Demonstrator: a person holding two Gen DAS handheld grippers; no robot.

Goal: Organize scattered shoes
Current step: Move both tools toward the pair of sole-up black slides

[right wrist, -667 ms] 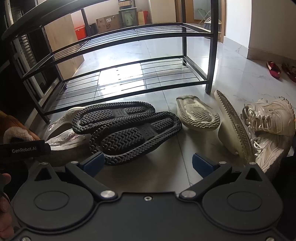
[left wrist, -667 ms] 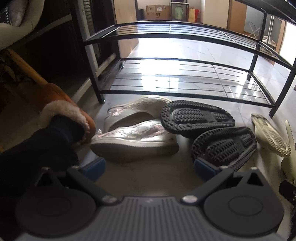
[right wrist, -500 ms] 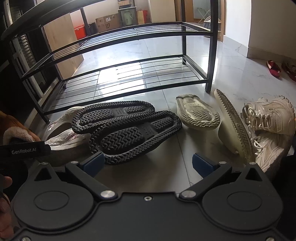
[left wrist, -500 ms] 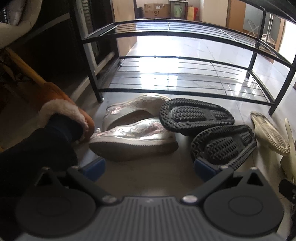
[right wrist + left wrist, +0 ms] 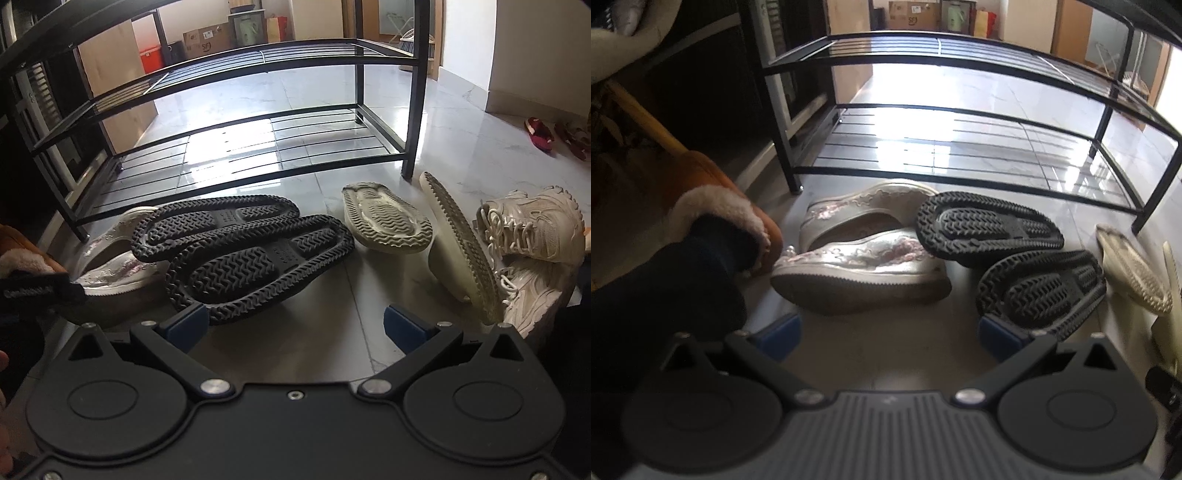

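Shoes lie scattered on the tiled floor in front of a black metal shoe rack (image 5: 960, 122) (image 5: 258, 122). Two pale embroidered flats (image 5: 860, 258) (image 5: 110, 258) lie on their sides. Beside them, two black shoes (image 5: 990, 229) (image 5: 251, 262) rest sole-up. Further right are two beige slippers (image 5: 384, 221) with soles showing, one standing on edge (image 5: 465, 251), and a pair of cream laced sneakers (image 5: 532, 236). My left gripper (image 5: 888, 332) hovers open just before the flats. My right gripper (image 5: 293, 325) is open in front of the black shoes. Both hold nothing.
A brown fur-lined slipper (image 5: 713, 192) on a person's foot with a dark trouser leg sits at the left. Red slippers (image 5: 539, 129) lie far right by the wall. Boxes (image 5: 207, 38) stand beyond the rack. Dark furniture (image 5: 683, 74) lines the left.
The left view has shifted slightly, the shoes and rack sitting a little lower and nearer. The right view is almost unchanged. Both grippers stay open.
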